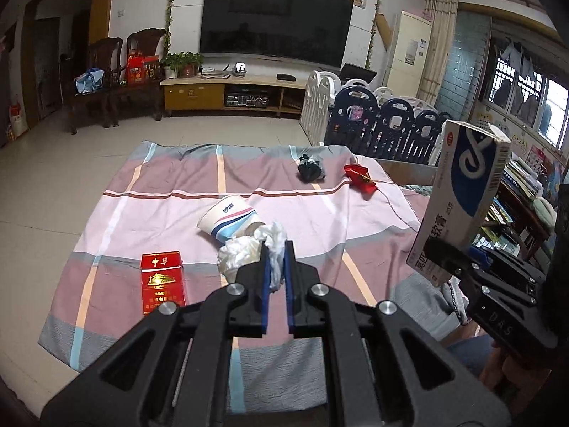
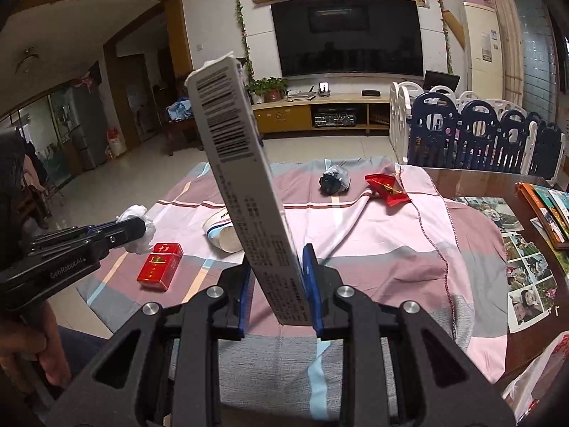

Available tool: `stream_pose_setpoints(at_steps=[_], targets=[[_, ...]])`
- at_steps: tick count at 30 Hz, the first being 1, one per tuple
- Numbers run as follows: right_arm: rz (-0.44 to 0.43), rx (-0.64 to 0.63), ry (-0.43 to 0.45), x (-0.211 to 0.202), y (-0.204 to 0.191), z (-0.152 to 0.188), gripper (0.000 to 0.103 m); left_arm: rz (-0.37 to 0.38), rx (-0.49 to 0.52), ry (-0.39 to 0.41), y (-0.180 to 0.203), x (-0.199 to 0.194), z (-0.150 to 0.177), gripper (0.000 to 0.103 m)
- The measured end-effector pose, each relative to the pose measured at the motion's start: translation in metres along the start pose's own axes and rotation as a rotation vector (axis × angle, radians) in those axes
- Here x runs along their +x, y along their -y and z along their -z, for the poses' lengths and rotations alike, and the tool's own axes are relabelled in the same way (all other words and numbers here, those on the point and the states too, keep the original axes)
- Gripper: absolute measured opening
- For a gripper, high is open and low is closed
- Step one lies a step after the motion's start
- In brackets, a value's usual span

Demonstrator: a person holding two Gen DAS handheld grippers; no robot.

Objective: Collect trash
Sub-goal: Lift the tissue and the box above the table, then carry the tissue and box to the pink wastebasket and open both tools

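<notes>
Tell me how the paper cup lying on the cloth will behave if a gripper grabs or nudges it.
The paper cup lies on its side, so a nudge would probably roll it in a curve. It looks thin-walled and empty, so likely light and easily crushed.

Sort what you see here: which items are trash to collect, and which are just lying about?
Trash:
crumpled tissue in left claw
medicine carton in right claw
paper cup
red cigarette pack
black wad
red wrapper

Lying about:
photos
books
</notes>
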State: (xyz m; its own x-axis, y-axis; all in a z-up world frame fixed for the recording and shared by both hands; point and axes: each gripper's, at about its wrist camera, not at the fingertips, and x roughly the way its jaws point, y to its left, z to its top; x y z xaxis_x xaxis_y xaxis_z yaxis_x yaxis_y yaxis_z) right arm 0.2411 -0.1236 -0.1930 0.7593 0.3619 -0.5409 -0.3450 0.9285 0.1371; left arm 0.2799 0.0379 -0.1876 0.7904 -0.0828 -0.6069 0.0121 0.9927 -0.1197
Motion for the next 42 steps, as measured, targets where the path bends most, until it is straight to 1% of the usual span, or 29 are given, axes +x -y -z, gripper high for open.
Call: stream_pose_setpoints(at_steps=[26,30,32,35,37,39,40,41,42], targets=[[-0.003,0.006,-0.001,0.000,0.001,0.000,0.027,-0.016,0.001,-0.013,0.002,0.006,0.000,0.009],[-0.008,0.034,0.050,-0.013,0.008,-0.002,0.027,-0.016,-0.005,-0.013,0.000,0.007,0.000,0.009],[-0.016,0.067,0.110,-0.037,0.021,-0.007,0.027,-0.016,-0.006,-0.013,0.000,0.007,0.000,0.009],[0.040,0.099,0.197,-0.091,0.056,-0.010,0.027,-0.014,-0.002,-0.008,0.000,0.007,0.000,0.009],[0.129,0.122,0.231,-0.131,0.091,-0.002,0.027,-0.011,0.005,-0.008,0.002,0.007,0.000,0.009],[0.237,0.150,0.230,-0.161,0.127,0.016,0.027,-0.003,0.009,-0.008,0.004,0.008,0.000,0.009],[0.282,0.163,0.220,-0.171,0.142,0.026,0.027,0.016,0.010,-0.011,0.008,0.009,0.000,0.009],[0.342,0.182,0.196,-0.184,0.164,0.043,0.027,0.028,0.015,-0.014,0.011,0.011,0.001,0.009],[0.383,0.197,0.175,-0.192,0.180,0.057,0.027,0.036,0.021,-0.018,0.015,0.011,0.002,0.009]])
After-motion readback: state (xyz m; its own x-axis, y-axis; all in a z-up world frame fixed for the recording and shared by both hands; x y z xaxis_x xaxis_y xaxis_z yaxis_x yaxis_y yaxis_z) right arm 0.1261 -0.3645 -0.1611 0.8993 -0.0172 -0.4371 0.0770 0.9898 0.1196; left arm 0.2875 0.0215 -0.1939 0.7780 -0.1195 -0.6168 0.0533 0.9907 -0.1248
